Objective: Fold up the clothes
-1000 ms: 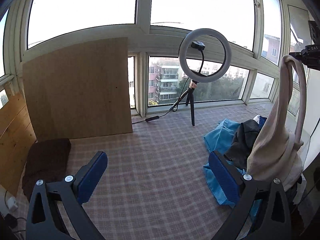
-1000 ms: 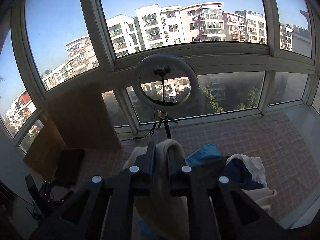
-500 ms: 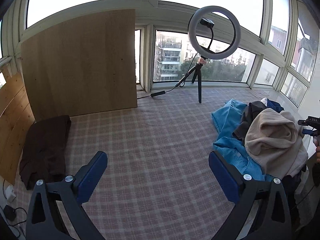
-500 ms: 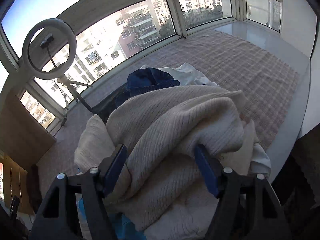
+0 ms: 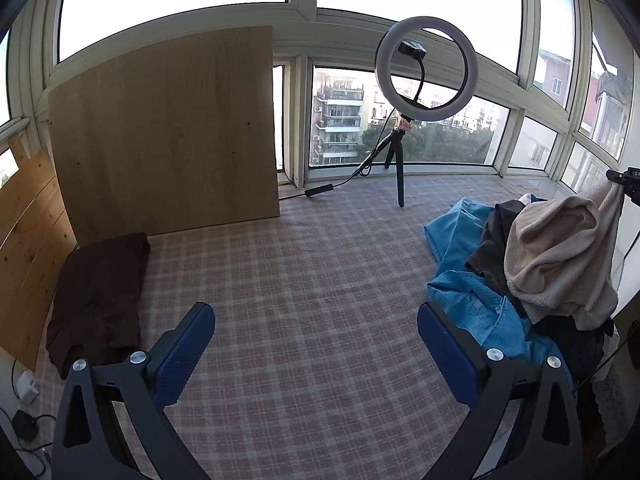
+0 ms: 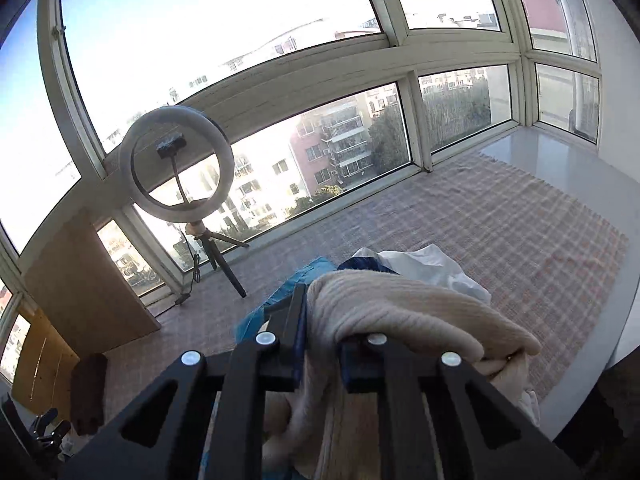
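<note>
A cream knit sweater (image 5: pixel 556 256) lies on top of a clothes pile at the right, over a blue garment (image 5: pixel 472 304) and a dark one (image 5: pixel 492 248). My right gripper (image 6: pixel 320 320) is shut on a fold of the sweater (image 6: pixel 400 312) and lifts it; its tip shows at the right edge of the left wrist view (image 5: pixel 624 180). My left gripper (image 5: pixel 316 340) is open and empty above the checked cloth (image 5: pixel 300 280), left of the pile. A folded dark brown garment (image 5: pixel 96 292) lies at the left.
A ring light on a tripod (image 5: pixel 424 72) stands at the back by the windows, its cable trailing left. A wooden board (image 5: pixel 168 136) leans against the window at the back left. A white ledge (image 6: pixel 560 160) borders the cloth at the right.
My right gripper, open around the sweater half a second ago, has shut on it and raised a fold. One second ago it held the sweater up high. The left gripper stayed open.
</note>
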The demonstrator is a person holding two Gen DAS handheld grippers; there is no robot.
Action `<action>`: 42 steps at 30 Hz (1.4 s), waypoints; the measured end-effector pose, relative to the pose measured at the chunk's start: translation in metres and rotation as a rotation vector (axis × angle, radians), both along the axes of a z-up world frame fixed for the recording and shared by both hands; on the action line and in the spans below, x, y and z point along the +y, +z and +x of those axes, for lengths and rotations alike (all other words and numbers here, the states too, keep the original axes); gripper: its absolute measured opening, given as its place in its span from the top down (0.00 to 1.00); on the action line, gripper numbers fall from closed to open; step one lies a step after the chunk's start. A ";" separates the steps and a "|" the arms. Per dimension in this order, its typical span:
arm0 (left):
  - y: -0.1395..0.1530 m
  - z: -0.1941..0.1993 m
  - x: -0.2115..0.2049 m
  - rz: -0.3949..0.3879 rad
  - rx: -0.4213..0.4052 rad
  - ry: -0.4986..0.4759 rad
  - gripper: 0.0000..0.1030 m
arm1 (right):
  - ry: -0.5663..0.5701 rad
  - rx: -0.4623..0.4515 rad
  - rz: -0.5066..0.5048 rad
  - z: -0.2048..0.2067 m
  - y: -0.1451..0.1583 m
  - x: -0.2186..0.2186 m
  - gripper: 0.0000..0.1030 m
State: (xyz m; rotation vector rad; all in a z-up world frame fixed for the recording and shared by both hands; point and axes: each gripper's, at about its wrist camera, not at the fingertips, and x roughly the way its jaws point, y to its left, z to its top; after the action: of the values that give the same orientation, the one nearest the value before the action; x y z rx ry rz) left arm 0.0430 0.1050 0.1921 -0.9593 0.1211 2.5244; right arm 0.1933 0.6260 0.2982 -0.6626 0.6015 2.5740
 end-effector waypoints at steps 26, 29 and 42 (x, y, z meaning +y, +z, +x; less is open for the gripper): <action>-0.013 -0.008 -0.187 0.036 0.004 0.234 0.01 | 0.584 -0.334 0.023 -0.216 -0.053 -0.322 0.66; -0.029 -0.013 -0.200 0.010 -0.034 0.245 0.01 | 0.508 -0.438 -0.039 -0.209 -0.147 -0.319 0.66; -0.070 -0.008 -0.185 -0.020 -0.133 0.206 0.01 | 0.722 -0.562 0.048 -0.211 -0.240 -0.407 0.56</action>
State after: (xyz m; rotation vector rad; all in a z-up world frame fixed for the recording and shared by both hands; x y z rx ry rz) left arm 0.0349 -0.0798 0.1221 -1.1995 0.0068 2.6372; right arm -0.0180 0.2185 0.0582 -1.7616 0.1105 2.7726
